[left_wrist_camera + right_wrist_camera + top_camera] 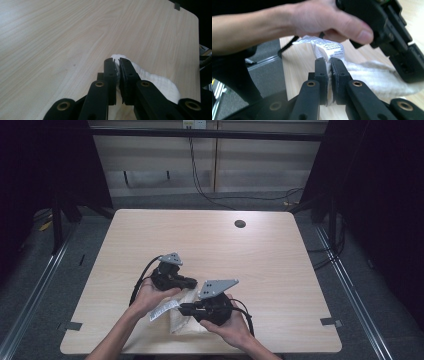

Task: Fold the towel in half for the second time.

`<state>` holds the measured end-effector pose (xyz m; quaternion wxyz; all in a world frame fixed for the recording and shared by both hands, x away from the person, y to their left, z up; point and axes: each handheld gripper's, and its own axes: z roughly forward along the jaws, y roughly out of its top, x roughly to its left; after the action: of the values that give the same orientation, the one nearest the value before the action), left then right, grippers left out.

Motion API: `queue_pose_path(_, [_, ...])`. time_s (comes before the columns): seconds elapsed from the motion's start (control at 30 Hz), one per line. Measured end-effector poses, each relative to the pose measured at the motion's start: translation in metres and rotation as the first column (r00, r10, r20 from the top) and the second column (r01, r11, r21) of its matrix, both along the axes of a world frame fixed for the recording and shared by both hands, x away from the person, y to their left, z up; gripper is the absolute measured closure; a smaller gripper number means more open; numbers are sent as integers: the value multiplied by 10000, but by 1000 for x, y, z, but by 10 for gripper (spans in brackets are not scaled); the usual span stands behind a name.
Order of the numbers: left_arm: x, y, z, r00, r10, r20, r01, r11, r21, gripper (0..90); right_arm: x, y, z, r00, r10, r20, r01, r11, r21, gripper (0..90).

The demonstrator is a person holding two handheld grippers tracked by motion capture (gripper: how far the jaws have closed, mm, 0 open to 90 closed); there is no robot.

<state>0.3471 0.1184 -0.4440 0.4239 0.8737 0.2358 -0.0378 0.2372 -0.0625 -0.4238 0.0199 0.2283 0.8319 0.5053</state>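
Table (210, 240), near edge: cream towel (184, 317) lies between both hands, long axis running near to far. Left gripper (117, 62) clamps its far end; right gripper (329, 61) clamps the near edge by the label (328, 47). Both equally close.

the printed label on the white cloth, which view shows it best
The right gripper view: the label stands close up above the shut right tongs, its print visible though unreadable. The high view shows it as a small white strip beside the cloth. The left gripper view shows cloth but no label.
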Motion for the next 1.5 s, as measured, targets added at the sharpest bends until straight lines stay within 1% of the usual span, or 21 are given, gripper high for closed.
queue_pose_path(0.07, [2, -3, -3, 9999, 105, -59, -105, 9999, 88, 848, -1, -4, -4, 9999, -115, -28, 115, 9998, -167, 844])
queue_pose_path(0.2, [4, -9, -11, 9994, 244, -241, -243, 9997, 15, 848, -2, -14, -11, 9995, -276, -171, 270, 9990, -345, 844])
queue_pose_path(0.27, [7, -14, -14, 9988, 198, -457, -202, 9998, -85, 848, -2, -18, -16, 9991, -344, -229, 334, 9984, -456, 843])
queue_pose_path(0.33, [7, -22, -16, 9991, 35, -431, -29, 9999, 158, 848, -3, -20, -20, 9988, -386, -287, 370, 9979, -524, 843])
queue_pose_path(0.37, [7, -24, -17, 9990, 67, -432, -64, 10000, 67, 848, -4, -22, -21, 9986, -448, -280, 433, 9977, -521, 843])
queue_pose_path(0.43, [8, -28, -19, 9986, 34, -528, -24, 9998, 207, 848, -4, -27, -22, 9983, -532, -229, 519, 9971, -566, 842])
queue_pose_path(0.5, [8, -31, -24, 9982, 142, -576, -132, 9997, 188, 848, -5, -32, -24, 9975, -590, -386, 569, 9970, -531, 843])
queue_pose_path(0.6, [9, -33, -30, 9972, 175, -721, -163, 9997, 168, 843, -7, -37, -32, 9968, -680, -411, 641, 9938, -912, 840])
queue_pose_path(0.7, [10, -38, -36, 9973, 42, -728, -4, 9987, 510, 831, -8, -42, -39, 9960, -730, -510, 666, 9908, -1180, 835])
queue_pose_path(0.73, [10, -40, -39, 9964, 84, -842, -44, 9989, 470, 832, -8, -43, -42, 9958, -775, -485, 704, 9886, -1329, 835])
queue_pose_path(0.83, [11, -42, -45, 9961, -19, -877, 79, 9976, 690, 826, -7, -50, -50, 9931, -983, -640, 885, 9860, -1412, 828])
queue_pose_path(0.9, [11, -44, -46, 9952, -39, -977, 86, 9988, 474, 812, -8, -53, -54, 9919, -1067, -685, 952, 9835, -1540, 818])
queue_pose_path(0.97, [11, -45, -47, 9944, -217, -1038, 243, 9994, 243, 748, -8, -54, -57, 9917, -1050, -742, 914, 9816, -1677, 802])
queue_pose_path(1.07, [10, -48, -48, 9942, -283, -1035, 301, 9994, 155, 733, -9, -55, -61, 9925, -1070, -588, 939, 9767, -1930, 772])
queue_pose_path(1.17, [11, -49, -46, 9952, -285, -941, 305, 9993, 199, 710, -10, -58, -62, 9916, -1161, -577, 1020, 9735, -2047, 708])
queue_pose_path(1.2, [11, -49, -46, 9949, -299, -959, 309, 9995, 88, 689, -10, -60, -63, 9915, -1174, -560, 1040, 9740, -2013, 696])
queue_pose_path(1.27, [10, -49, -42, 9977, -393, -560, 399, 9991, 103, 643, -10, -64, -62, 9901, -1283, -563, 1156, 9750, -1897, 656])
queue_pose_path(1.3, [10, -49, -41, 9981, -424, -450, 421, 9991, -79, 623, -10, -65, -62, 9892, -1365, -542, 1244, 9749, -1847, 636])
queue_pose_path(1.33, [10, -48, -39, 9985, -378, -408, 377, 9993, -18, 605, -10, -67, -61, 9884, -1398, -587, 1273, 9754, -1800, 617])
queue_pose_path(1.4, [13, -46, -36, 9987, -306, -419, 298, 9994, -200, 574, -10, -72, -60, 9860, -1539, -646, 1418, 9765, -1625, 590])
queue_pose_path(1.5, [16, -42, -34, 9990, -103, -440, 92, 9996, -253, 552, -8, -78, -60, 9817, -1760, -733, 1633, 9746, -1533, 557])
